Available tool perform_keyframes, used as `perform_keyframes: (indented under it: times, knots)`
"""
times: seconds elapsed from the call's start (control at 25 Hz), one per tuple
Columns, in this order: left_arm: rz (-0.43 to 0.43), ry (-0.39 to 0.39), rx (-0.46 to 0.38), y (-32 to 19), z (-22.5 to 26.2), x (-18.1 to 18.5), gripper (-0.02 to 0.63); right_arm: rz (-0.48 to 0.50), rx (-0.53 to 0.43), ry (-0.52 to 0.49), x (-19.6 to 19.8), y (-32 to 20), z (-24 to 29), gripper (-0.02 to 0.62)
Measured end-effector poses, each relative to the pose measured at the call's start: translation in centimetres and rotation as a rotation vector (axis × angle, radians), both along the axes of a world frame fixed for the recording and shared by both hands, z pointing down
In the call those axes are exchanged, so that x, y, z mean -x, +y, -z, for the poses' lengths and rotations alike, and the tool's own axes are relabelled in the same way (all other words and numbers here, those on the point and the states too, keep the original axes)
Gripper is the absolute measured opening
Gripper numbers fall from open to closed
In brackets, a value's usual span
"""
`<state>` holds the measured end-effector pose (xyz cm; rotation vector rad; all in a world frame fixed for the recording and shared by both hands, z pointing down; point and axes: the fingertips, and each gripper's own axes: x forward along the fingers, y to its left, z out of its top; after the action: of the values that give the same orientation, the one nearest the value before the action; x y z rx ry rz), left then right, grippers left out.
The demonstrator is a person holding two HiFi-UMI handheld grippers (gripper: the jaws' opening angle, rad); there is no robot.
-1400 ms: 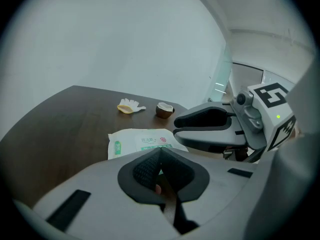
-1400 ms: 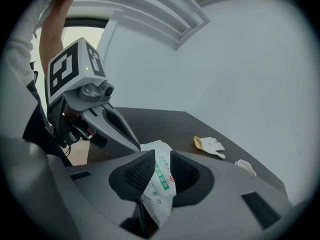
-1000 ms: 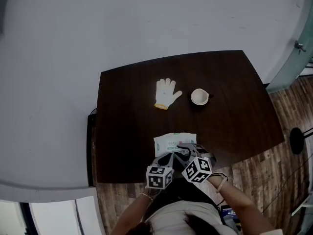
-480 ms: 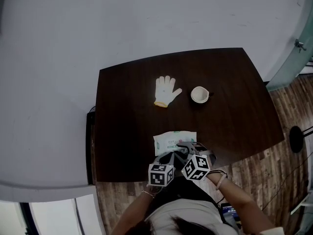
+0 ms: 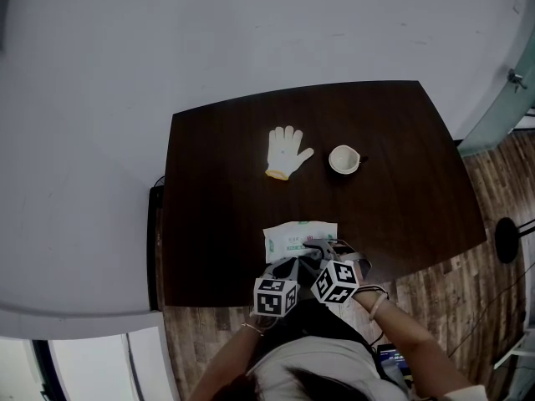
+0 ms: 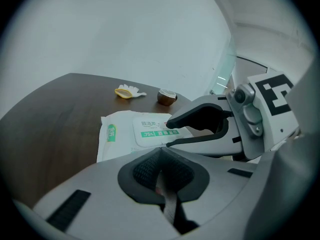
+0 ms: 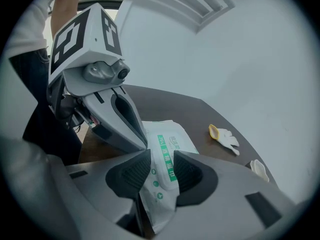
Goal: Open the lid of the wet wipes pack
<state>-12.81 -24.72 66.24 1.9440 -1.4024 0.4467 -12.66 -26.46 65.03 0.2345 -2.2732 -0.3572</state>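
Note:
The white wet wipes pack point(image 5: 299, 239) with its green-striped lid label point(image 6: 155, 131) lies near the front edge of the dark table point(image 5: 217, 190). My left gripper point(image 6: 160, 166) sits at the pack's near edge with its pads pressed together on a thin sliver of the wrapper. From the right, my right gripper point(image 7: 162, 171) reaches over the pack. Its jaws have just been opening, and the lid flap point(image 7: 161, 184) hangs loosely between the parted pads. In the head view both grippers point(image 5: 294, 261) point(image 5: 313, 247) crowd the pack's near side.
A white work glove point(image 5: 287, 151) and a small white cup point(image 5: 342, 159) lie further back on the table. The person's body and arms point(image 5: 376, 316) are right behind the table's front edge, with wooden floor around.

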Motion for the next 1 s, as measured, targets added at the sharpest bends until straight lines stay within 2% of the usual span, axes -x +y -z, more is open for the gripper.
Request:
perform_keyframes:
  times: [0.48,0.76,1.0]
  knots:
    - [-0.006,0.0,0.024,0.04,-0.04,-0.12,0.014,0.05,0.04,0.014,0.18,-0.06,-0.18,0.126]
    - [0.007,0.023,0.031,0.19,0.07,-0.01,0.014,0.094,-0.007,0.031,0.27,0.47,0.01,0.086]
    - [-0.006,0.01,0.023,0.18,-0.1,0.02,0.014,0.101,-0.016,0.028,0.32,0.68,0.19,0.061]
